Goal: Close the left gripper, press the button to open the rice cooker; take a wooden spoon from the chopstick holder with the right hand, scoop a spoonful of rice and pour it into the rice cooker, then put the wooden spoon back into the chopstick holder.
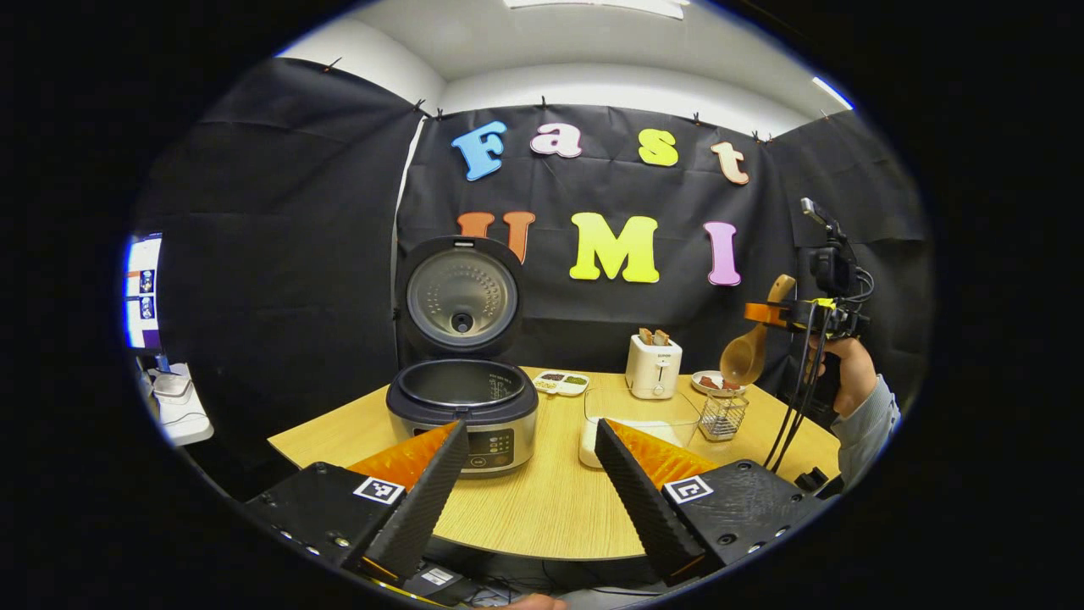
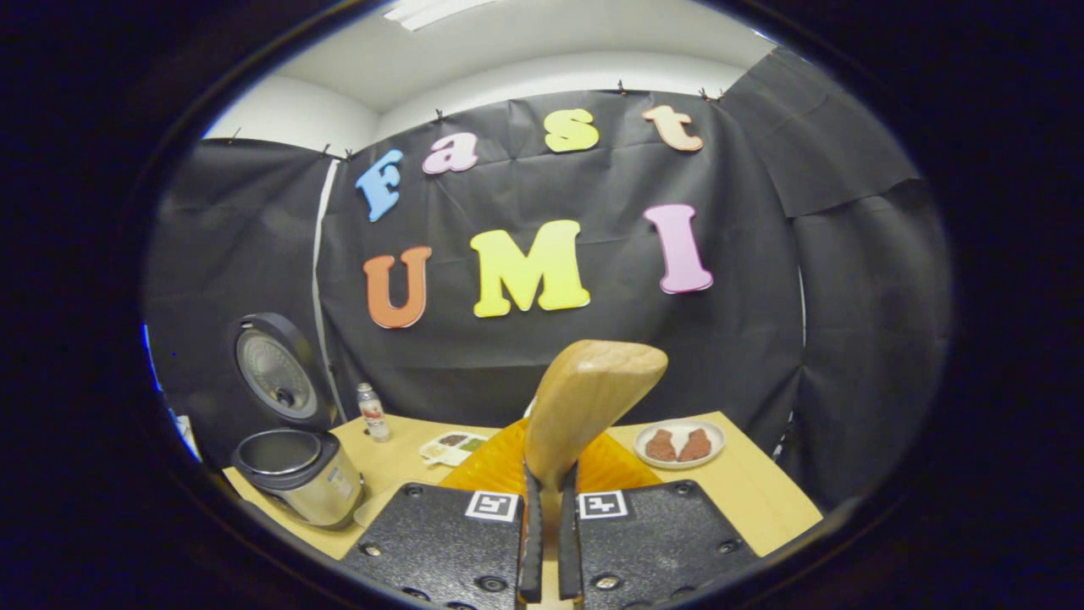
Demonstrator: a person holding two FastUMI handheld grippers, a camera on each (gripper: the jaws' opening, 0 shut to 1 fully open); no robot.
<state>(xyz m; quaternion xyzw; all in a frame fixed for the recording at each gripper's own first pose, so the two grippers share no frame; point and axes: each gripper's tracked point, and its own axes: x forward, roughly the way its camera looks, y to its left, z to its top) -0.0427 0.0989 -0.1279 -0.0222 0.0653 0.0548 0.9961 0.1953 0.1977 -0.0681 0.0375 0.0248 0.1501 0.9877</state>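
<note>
While the rice cooker (image 1: pixel 462 415) sits on the counter (image 1: pixel 542 508) with its lid (image 1: pixel 461 295) swung fully up, the left gripper (image 1: pixel 529 483) hangs in front of it, jaws spread wide and holding nothing. The cooker's pot is open to the room, control panel facing the gripper. Over to the right of the cooker, the right gripper (image 1: pixel 775 315) is up in the air in a hand (image 1: pixel 851 373), jaws clamped tight on the handle of the wooden spoon (image 1: pixel 749 343); the bowl of the spoon hangs down, just above the wire chopstick holder (image 1: pixel 722 415). From the right gripper view, the right gripper (image 2: pixel 548 542) shows its jaws pressed on the spoon (image 2: pixel 584 407), handle end rising straight ahead. A clear tub of rice (image 1: pixel 639 424) stands just right of the cooker, between it and the holder. Behind the tub stands a white toaster (image 1: pixel 653 366), a small divided dish (image 1: pixel 561 382) beside it, and a plate (image 2: pixel 679 443) of brown pieces further right of the cooker. A small bottle (image 2: pixel 372 412) stands behind the cooker.
</note>
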